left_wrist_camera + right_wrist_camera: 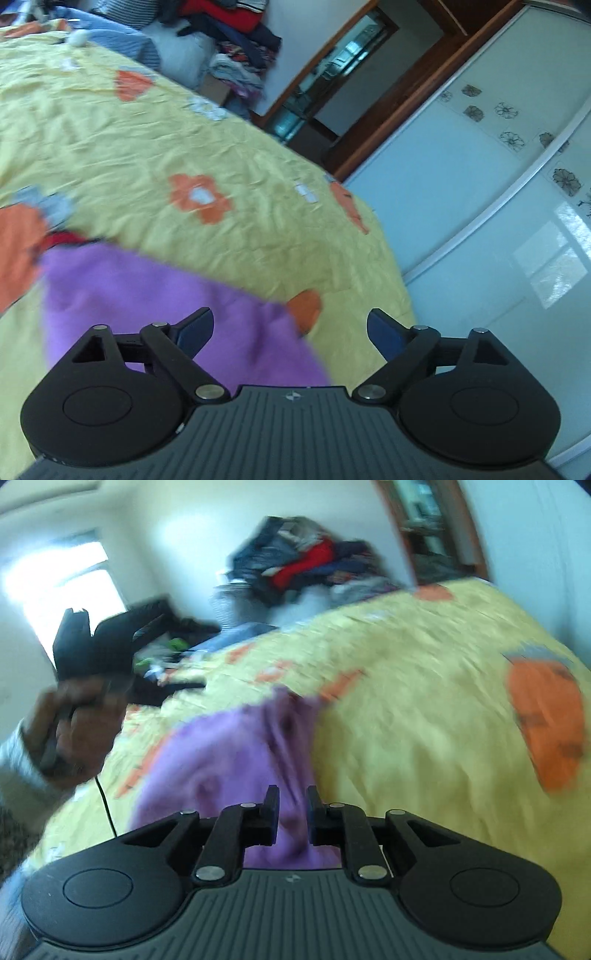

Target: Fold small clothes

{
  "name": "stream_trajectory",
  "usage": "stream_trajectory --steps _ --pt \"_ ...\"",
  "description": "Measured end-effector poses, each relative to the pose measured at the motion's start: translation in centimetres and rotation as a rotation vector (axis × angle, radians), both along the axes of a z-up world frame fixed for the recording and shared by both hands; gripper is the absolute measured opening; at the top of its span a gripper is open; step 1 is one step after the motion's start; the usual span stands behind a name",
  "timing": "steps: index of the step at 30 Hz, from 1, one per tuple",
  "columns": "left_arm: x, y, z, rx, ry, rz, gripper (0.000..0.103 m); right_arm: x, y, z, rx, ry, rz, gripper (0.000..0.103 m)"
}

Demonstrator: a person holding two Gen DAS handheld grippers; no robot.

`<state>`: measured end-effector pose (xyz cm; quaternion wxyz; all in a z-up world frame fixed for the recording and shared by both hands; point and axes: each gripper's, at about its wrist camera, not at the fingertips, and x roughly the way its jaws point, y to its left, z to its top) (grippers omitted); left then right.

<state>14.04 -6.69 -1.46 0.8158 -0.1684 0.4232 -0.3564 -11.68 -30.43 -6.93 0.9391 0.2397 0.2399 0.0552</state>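
A small purple garment (147, 295) lies on the yellow flowered bedspread (184, 129), with a bit of red cloth (62, 238) at its far edge. My left gripper (290, 317) hovers over the garment's near right corner, its jaws wide open and empty. In the right wrist view the same garment (221, 753) bunches into a ridge running towards my right gripper (292, 794). Its fingers stand a narrow gap apart with purple cloth in that gap, and I see no pad pressing on it. A hand (74, 731) lifts the left gripper (90, 622) at the left.
A heap of mixed clothes (236, 22) is piled beyond the bed's far side. Pale sliding wardrobe doors (480, 184) and a wooden doorway (351, 74) run along the bed's right edge. A bright window (62, 590) and a thin black cable (105, 805) are at the left.
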Motion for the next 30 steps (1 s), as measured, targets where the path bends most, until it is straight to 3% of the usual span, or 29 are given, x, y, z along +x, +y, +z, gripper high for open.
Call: stream_trajectory --steps 3,7,10,11,13,16,18,20,23,24,26,27,28,30 --pt "-2.1 2.5 -1.6 0.046 0.029 0.055 0.090 5.0 1.1 0.7 -0.078 -0.020 0.163 0.014" --pt "-3.9 3.7 -4.2 0.098 0.055 0.092 0.092 11.4 3.4 -0.6 -0.136 0.029 0.321 0.015" --pt "-5.5 2.9 -4.9 0.213 -0.025 0.108 0.093 14.0 4.7 -2.2 -0.370 0.135 0.250 0.013" --pt "-6.0 2.2 -4.9 0.256 -0.055 0.109 0.094 14.0 4.4 -2.8 -0.393 0.133 0.251 0.013" --pt "-7.0 0.9 -4.8 0.342 -0.102 0.115 0.097 13.6 2.7 -3.2 -0.295 0.141 0.237 0.013" --pt "-8.0 -0.6 -4.7 0.425 -0.135 0.133 0.102 13.0 2.9 -1.8 -0.347 0.169 0.187 0.015" --pt "-8.4 -1.1 -4.8 0.453 -0.145 0.135 0.102 13.2 2.9 -0.4 -0.315 0.126 0.190 0.015" --pt "-8.7 -1.5 -5.0 0.474 -0.146 0.136 0.103 14.1 3.3 0.3 -0.347 0.077 0.191 0.017" --pt "-9.0 -1.8 -5.2 0.493 -0.150 0.139 0.103 17.6 3.4 -0.3 -0.339 0.099 0.259 0.041" --pt "-9.0 -1.8 -5.3 0.493 -0.149 0.139 0.103 18.6 3.3 -0.9 -0.360 0.123 0.258 0.055" --pt "-9.0 -1.7 -5.3 0.489 -0.148 0.139 0.103 19.5 2.9 -2.4 -0.476 0.177 0.194 0.057" --pt "-9.1 -1.7 -5.3 0.490 -0.148 0.139 0.103 19.4 2.0 -2.8 -0.471 0.174 0.165 0.071" --pt "-9.1 -1.8 -5.4 0.492 -0.150 0.139 0.103 19.3 0.8 -3.1 -0.421 0.187 0.133 0.078" --pt "-9.2 -1.6 -5.3 0.491 -0.151 0.136 0.103 18.0 -1.2 -2.8 -0.319 0.205 0.120 0.076"
